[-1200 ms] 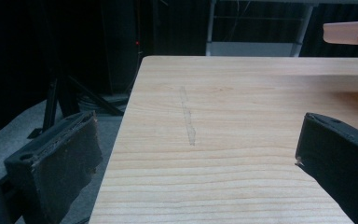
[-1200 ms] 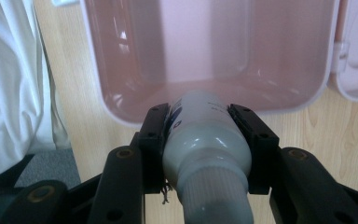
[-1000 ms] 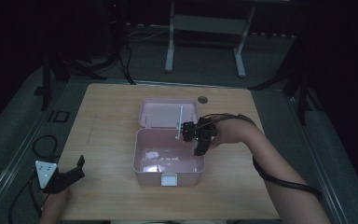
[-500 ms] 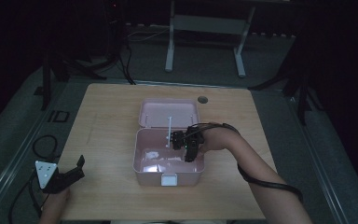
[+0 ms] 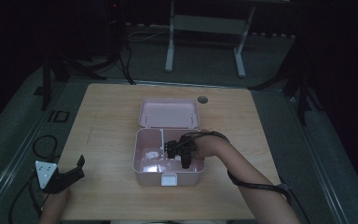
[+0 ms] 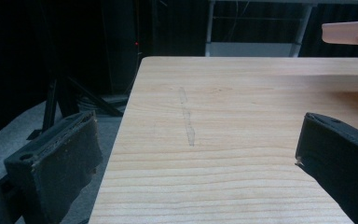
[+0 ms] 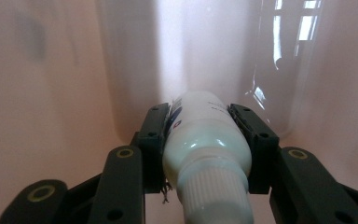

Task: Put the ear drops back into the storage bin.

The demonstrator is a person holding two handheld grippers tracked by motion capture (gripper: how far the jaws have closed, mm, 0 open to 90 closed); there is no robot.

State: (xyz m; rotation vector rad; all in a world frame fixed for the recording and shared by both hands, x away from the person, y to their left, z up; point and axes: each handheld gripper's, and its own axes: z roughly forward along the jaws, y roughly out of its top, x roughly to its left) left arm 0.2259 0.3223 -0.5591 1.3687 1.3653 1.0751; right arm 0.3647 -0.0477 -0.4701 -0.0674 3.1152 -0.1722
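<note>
An open pink plastic box (image 5: pixel 149 178) stands mid-table with its lid (image 5: pixel 169 113) tipped back. Inside its right part, my right gripper (image 5: pixel 173 151) points down, held by a hand reaching in from the right. In the right gripper view, this gripper (image 7: pixel 199 113) is shut on a white bottle (image 7: pixel 206 147) with a ribbed white cap toward the camera, and the pink box wall (image 7: pixel 51 93) lies close behind. My left gripper (image 5: pixel 76 169) rests at the table's near left corner. It stands open (image 6: pixel 198 154) over bare wood, with nothing between its jaws.
The wooden table (image 5: pixel 112 116) has a round cable hole (image 5: pixel 202 100) at its far edge. A thin divider (image 5: pixel 161 140) splits the box. The pink lid's edge (image 6: pixel 349 32) shows at the top right of the left gripper view. A metal stand (image 5: pixel 205 28) rises behind the table.
My right gripper has sunk down and to the left into the box, carrying the white bottle. The left gripper has stayed put.
</note>
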